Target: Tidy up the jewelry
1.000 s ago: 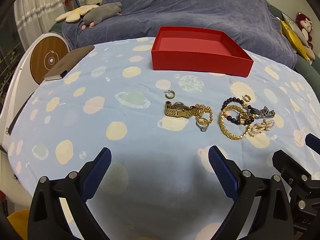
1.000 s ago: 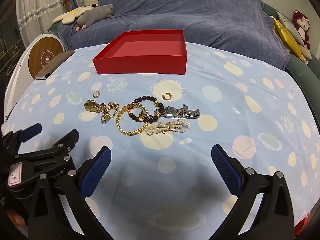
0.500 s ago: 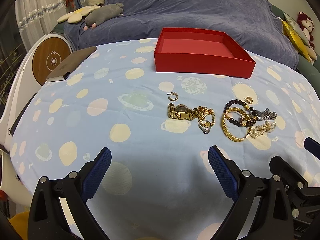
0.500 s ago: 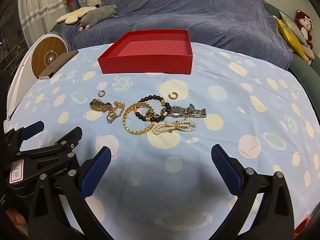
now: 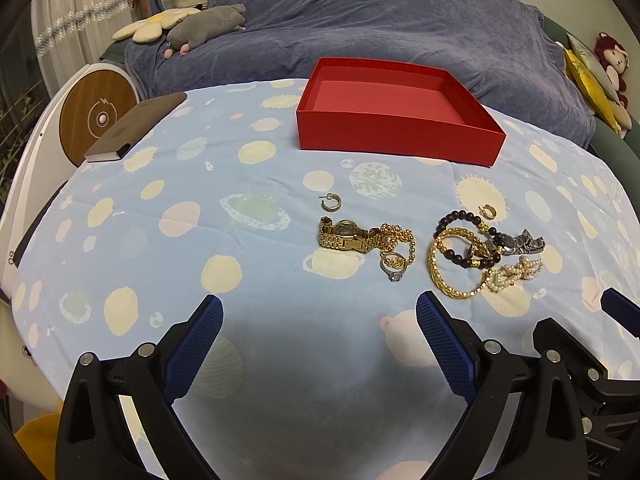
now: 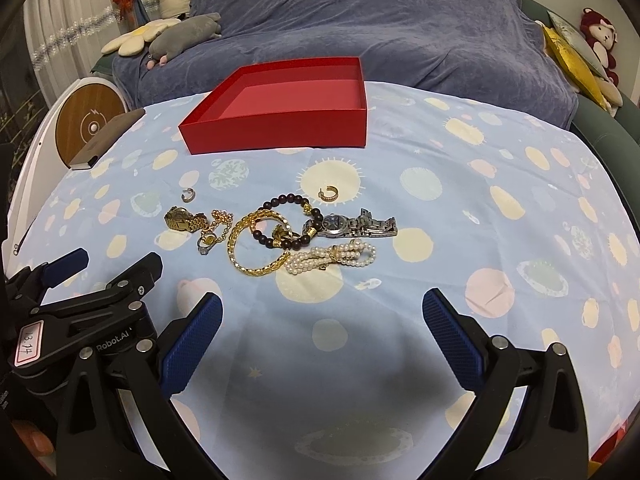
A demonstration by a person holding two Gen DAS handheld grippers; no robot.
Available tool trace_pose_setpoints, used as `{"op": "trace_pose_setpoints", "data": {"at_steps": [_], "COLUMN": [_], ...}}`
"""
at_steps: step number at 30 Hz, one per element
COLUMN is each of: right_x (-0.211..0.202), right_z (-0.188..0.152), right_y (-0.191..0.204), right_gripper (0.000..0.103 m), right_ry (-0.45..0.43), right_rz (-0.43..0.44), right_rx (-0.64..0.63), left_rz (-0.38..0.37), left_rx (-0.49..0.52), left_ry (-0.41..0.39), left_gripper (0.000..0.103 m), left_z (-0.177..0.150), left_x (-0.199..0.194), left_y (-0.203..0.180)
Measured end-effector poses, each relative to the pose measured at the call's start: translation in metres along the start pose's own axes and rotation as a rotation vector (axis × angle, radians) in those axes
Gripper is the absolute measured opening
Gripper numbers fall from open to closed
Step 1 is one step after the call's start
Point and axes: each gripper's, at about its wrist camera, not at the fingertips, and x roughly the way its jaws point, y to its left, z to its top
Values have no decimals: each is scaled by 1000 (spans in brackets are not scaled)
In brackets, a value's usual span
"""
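Observation:
An empty red box (image 5: 400,120) (image 6: 280,108) sits at the far side of the table. In front of it lies loose jewelry: a gold watch (image 5: 344,236) (image 6: 182,218), a ring (image 5: 394,272) (image 6: 205,245), a gold chain bracelet (image 5: 452,268) (image 6: 256,248), a dark bead bracelet (image 5: 464,236) (image 6: 288,220), a silver watch (image 6: 352,226), a pearl bracelet (image 5: 512,276) (image 6: 332,258) and two hoop earrings (image 5: 331,202) (image 6: 329,194). My left gripper (image 5: 320,340) and right gripper (image 6: 322,336) are both open and empty, held above the table short of the jewelry.
The table has a light blue cloth with planet prints (image 5: 200,220). A brown notebook (image 5: 136,126) lies at its far left edge. A sofa under a blue blanket (image 5: 380,20) with plush toys stands behind. A round white and wood device (image 5: 100,118) stands at the left.
Both grippers have pulled back a little toward the near edge and risen, so the jewelry and box look slightly farther away. Nothing on the table has moved.

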Motion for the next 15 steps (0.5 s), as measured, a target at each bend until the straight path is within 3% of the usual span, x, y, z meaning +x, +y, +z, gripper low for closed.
{"op": "trace_pose_setpoints", "data": {"at_steps": [15], "right_x": [17], "right_z": [-5], "right_y": [1], "right_gripper": [98], "right_ry": [12], "right_rz": [3], "right_rx": [7], "left_rz": [17], "left_rx": [52], "left_ry": [-6], "left_gripper": [94], "left_z": [-4], "left_x": [15], "left_y": [1]}}
